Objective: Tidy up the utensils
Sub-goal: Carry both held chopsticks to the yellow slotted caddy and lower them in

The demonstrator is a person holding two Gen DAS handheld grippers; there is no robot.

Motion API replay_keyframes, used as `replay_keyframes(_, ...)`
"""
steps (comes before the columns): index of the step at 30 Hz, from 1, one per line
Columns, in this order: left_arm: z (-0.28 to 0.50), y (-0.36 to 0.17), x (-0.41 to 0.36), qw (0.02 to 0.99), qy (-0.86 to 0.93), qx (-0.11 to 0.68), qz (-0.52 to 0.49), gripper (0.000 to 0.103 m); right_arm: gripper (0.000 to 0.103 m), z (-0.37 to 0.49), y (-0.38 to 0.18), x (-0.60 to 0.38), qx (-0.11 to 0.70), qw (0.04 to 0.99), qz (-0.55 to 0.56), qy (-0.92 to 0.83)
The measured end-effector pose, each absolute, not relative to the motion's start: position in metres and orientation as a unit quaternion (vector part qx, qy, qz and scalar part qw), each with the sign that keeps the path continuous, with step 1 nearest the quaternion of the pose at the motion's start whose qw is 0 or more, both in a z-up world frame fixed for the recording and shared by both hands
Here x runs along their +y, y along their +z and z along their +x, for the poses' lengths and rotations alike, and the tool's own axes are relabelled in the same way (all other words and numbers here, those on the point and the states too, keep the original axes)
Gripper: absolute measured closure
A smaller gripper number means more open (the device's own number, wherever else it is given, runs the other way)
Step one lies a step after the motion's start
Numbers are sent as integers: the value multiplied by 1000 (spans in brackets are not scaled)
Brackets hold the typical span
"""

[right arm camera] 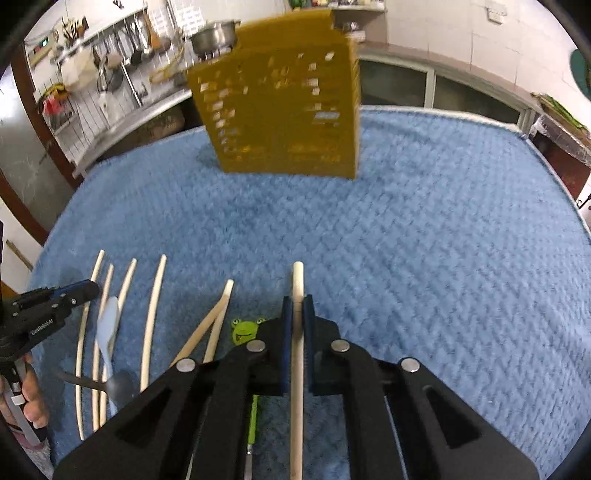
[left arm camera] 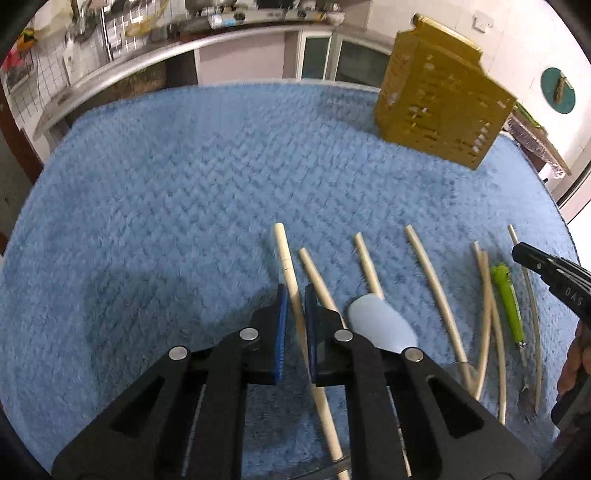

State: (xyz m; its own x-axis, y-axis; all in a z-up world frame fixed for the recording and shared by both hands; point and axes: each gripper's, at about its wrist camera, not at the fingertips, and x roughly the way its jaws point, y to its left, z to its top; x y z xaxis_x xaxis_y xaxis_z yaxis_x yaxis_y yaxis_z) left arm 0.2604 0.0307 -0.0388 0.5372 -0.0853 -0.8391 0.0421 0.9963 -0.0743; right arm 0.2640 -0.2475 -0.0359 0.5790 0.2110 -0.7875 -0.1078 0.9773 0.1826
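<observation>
My left gripper (left arm camera: 295,291) is shut on a cream chopstick (left arm camera: 284,251), whose tip sticks out past the blue pads. My right gripper (right arm camera: 297,299) is shut on another cream chopstick (right arm camera: 297,278) that runs straight between its pads. Several more chopsticks (left arm camera: 436,280) lie in a row on the blue towel (left arm camera: 177,192), together with a pale blue spoon (left arm camera: 380,325) and a green frog-handled fork (right arm camera: 245,330). A yellow slotted utensil holder (right arm camera: 284,110) stands upright at the far side of the towel. The right gripper (left arm camera: 519,253) shows at the right edge of the left wrist view.
The left gripper (right arm camera: 92,290) and a hand (right arm camera: 33,398) appear at the left edge of the right wrist view. A steel counter (left arm camera: 147,59) with hanging kitchen tools and a pot (right arm camera: 216,35) runs behind the table. Open towel lies between the utensils and the holder.
</observation>
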Motion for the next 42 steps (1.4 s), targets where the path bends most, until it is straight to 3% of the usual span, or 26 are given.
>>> replay_keyframes(12,231,45,12,930,-94,353,-41,98,97,234,23,-271,331,936,78,88)
replay_keyframes(20,231,68,2,941,-124,309,-59,99,97,227,47,-280,267,954,99,94)
replay_keyframes(33,247,88,-10,946,-148,284,-57,98,97,237,59,-292,234,961,112,97)
replay_keyframes(42,282,130,-34,956,-169,235,-41,99,97,272,95,-297,190,971,114,88)
